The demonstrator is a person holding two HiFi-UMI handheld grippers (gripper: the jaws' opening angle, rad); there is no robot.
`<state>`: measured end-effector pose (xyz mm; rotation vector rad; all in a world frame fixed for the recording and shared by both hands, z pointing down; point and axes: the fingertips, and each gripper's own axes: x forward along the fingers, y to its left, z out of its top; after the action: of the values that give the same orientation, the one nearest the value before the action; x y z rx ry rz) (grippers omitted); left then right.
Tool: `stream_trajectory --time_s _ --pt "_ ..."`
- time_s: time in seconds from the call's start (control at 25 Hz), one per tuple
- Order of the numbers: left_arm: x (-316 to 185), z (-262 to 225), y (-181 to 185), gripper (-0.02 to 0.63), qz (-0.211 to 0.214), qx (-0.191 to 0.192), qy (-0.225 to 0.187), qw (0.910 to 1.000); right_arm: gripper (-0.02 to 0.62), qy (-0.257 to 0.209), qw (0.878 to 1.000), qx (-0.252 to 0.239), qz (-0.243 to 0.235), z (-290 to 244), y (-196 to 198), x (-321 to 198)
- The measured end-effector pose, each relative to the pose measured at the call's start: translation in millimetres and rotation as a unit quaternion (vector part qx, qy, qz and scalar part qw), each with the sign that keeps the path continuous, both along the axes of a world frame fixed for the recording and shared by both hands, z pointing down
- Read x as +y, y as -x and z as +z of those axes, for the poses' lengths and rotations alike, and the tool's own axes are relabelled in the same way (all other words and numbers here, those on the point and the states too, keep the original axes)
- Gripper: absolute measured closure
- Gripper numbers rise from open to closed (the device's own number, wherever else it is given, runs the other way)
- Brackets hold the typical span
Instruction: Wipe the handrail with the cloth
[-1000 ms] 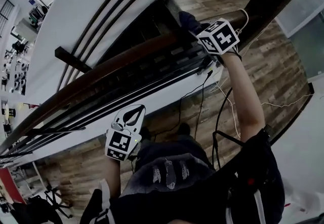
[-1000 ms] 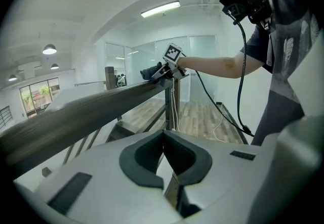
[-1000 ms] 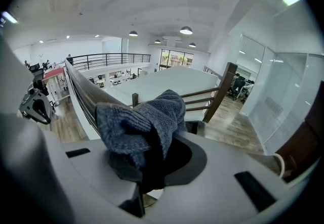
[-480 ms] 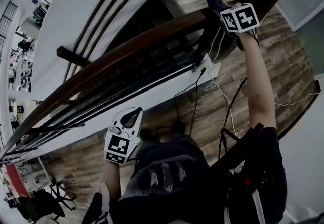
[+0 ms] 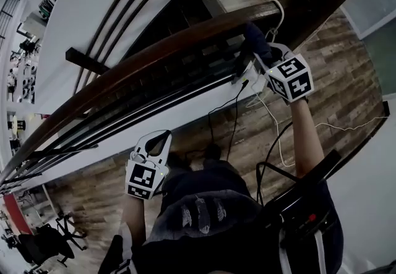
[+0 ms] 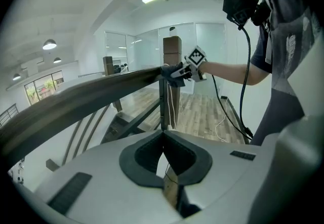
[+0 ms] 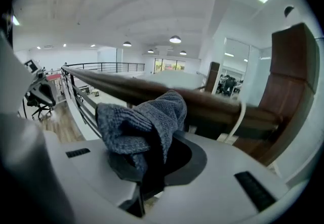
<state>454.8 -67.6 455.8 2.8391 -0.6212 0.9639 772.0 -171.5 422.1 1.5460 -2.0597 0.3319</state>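
Pinching the cloth [image 7: 147,122] in its jaws, the right gripper [image 5: 263,56] sits at the handrail's [image 5: 154,59] near side, the rail's length running away leftward, while the left gripper [image 5: 158,143], jaws pressed together and empty, hangs well apart.

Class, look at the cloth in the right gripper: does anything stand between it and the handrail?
Nothing visible does. The cloth, clamped in the right gripper, sits right by the handrail. A white cable loops over the rail further along, near the wooden post, not in between.
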Motion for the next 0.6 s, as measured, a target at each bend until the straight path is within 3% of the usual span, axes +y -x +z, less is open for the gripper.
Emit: stream_trajectory --time_s 0.16,0.32,0.48,0.6 --pt "3.1 10.7 0.8 0.598 0.001 -0.012 0.013 0.9998 0.557 0.076 0.996 0.034 0.026 96.8 -9.2 -5.4" --pt "7.1 22.1 12.7 0.598 -0.012 -0.033 0.023 0.9991 0.557 0.064 0.992 0.067 0.087 137.9 -42.3 -54.1" --pt "3.2 31.0 33.2 0.598 -0.042 -0.049 0.031 0.9974 0.557 0.087 0.988 0.102 0.077 167.2 -44.3 -92.0" --pt "4.4 31.8 54.7 0.598 -0.067 -0.054 0.036 0.9957 0.557 0.095 0.985 0.103 0.098 172.9 -42.2 -98.0"
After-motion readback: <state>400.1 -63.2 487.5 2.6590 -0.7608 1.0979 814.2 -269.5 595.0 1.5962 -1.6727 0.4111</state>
